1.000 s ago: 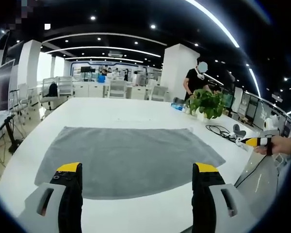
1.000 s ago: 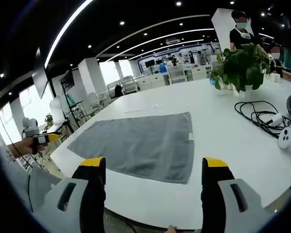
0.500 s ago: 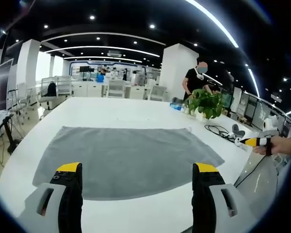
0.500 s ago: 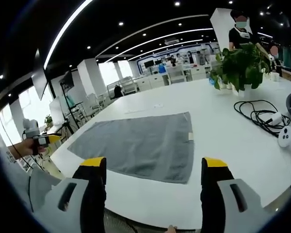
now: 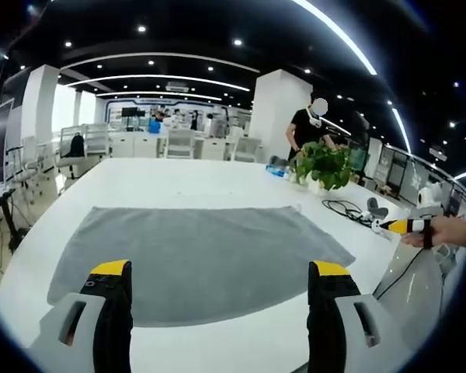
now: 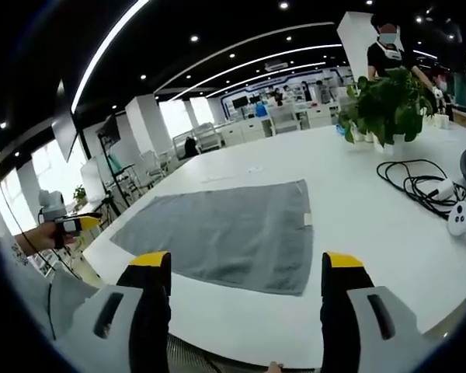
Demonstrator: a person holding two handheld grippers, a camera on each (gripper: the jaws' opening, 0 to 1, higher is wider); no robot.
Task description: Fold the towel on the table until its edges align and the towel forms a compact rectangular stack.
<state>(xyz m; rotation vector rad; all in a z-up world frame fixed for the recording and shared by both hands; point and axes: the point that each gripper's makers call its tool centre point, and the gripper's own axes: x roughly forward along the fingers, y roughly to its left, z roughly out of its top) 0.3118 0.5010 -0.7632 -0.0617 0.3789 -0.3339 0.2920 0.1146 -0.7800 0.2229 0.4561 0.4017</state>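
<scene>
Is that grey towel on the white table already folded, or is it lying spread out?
Spread out. The grey towel lies flat in a single layer on the white table, with no fold lines or doubled edges showing in either gripper view.

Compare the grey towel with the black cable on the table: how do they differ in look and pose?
The towel is grey, broad and spread flat; the cable is black, thin and looped in loose coils. The towel lies nearer the table's front edge; the cable lies toward the potted plant. Both rest on the white table.
</scene>
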